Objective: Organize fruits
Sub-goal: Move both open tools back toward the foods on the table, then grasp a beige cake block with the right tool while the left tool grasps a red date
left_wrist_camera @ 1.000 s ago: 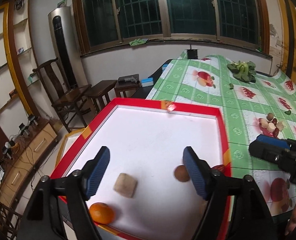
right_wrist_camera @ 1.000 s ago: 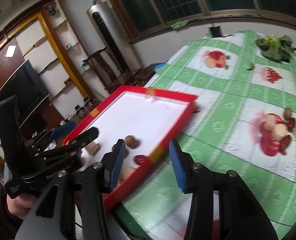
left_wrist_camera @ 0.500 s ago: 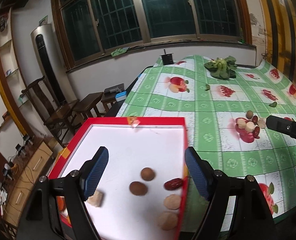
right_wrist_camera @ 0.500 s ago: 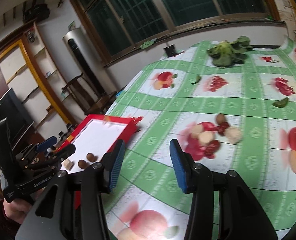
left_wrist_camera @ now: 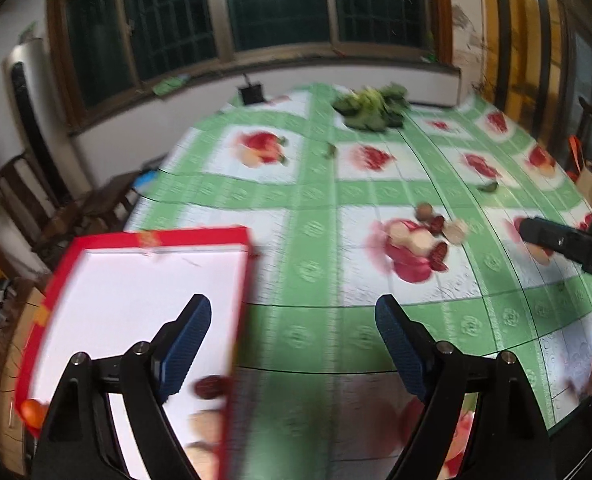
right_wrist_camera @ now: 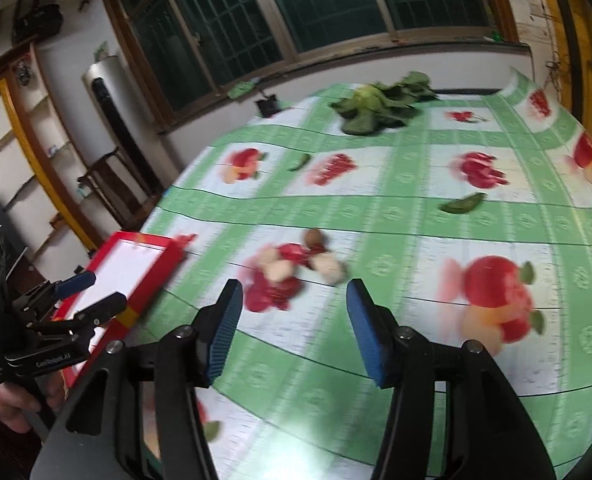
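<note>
A red-rimmed white tray lies at the table's left edge; it also shows in the right wrist view. In it lie a red date, pale round fruits and an orange. A small pile of loose fruits sits on the green tablecloth, a brown round one, pale ones and red dates. My left gripper is open and empty above the tray's right rim. My right gripper is open and empty, just in front of the pile.
A bunch of green leafy vegetables lies at the far end of the table, with single green leaves nearer. Wooden chairs and shelves stand left of the table. The right gripper's body shows at the right of the left wrist view.
Both grippers have swung right, away from the tray toward the fruit pile. The right gripper has come closer to the pile. Both stay open and empty.
</note>
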Demonstrator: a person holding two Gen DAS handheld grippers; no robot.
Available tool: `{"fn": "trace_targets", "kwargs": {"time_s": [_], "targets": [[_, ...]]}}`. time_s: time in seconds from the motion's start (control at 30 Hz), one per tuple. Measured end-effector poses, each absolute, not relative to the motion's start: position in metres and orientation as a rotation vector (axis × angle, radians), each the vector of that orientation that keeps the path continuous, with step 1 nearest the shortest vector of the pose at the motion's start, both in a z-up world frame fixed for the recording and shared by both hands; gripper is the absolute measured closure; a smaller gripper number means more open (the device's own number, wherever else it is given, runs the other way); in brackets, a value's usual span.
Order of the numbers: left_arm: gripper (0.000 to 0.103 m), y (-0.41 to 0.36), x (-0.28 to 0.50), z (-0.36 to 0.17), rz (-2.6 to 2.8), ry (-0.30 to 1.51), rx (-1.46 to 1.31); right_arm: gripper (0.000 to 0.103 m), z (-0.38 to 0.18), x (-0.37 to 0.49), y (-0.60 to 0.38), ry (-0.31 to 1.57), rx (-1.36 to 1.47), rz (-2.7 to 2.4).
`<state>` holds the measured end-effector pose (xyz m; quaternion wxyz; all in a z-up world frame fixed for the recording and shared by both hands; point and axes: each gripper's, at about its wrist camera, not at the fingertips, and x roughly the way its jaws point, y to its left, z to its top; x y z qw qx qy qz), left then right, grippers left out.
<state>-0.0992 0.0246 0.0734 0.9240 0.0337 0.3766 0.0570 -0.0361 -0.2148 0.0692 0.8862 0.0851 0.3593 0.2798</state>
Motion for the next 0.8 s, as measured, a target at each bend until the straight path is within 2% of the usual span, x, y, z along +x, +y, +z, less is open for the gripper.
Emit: {"fn": "trace_targets", "kwargs": {"time_s": [0.23, 0.57, 0.6, 0.63, 0.67, 0.7, 0.8], "targets": [[0.019, -0.005, -0.080, 0.058, 0.033, 0.839, 0.078, 0.047, 0.054, -0.017, -0.225, 0.808, 0.146, 0.533], [0.019, -0.009, -0.074, 0.053, 0.012, 0.879, 0.073, 0.048, 0.036, 0.025, -0.171, 0.869, -0.037, 0.543], [0.019, -0.010, -0.073, 0.053, 0.007, 0.882, 0.069, 0.056, 0.033, 0.029, -0.166, 0.882, -0.057, 0.540], [0.019, -0.011, -0.073, 0.054, 0.000, 0.884, 0.065, 0.071, 0.029, 0.031, -0.162, 0.892, -0.069, 0.538], [0.019, -0.012, -0.072, 0.054, -0.008, 0.886, 0.063, 0.079, 0.024, 0.034, -0.160, 0.910, -0.077, 0.536], [0.019, -0.014, -0.071, 0.054, -0.014, 0.888, 0.062, 0.082, 0.023, 0.034, -0.162, 0.906, -0.079, 0.526], [0.019, -0.020, -0.065, 0.053, -0.040, 0.895, 0.057, 0.083, 0.028, 0.031, -0.174, 0.887, -0.045, 0.529]]}}
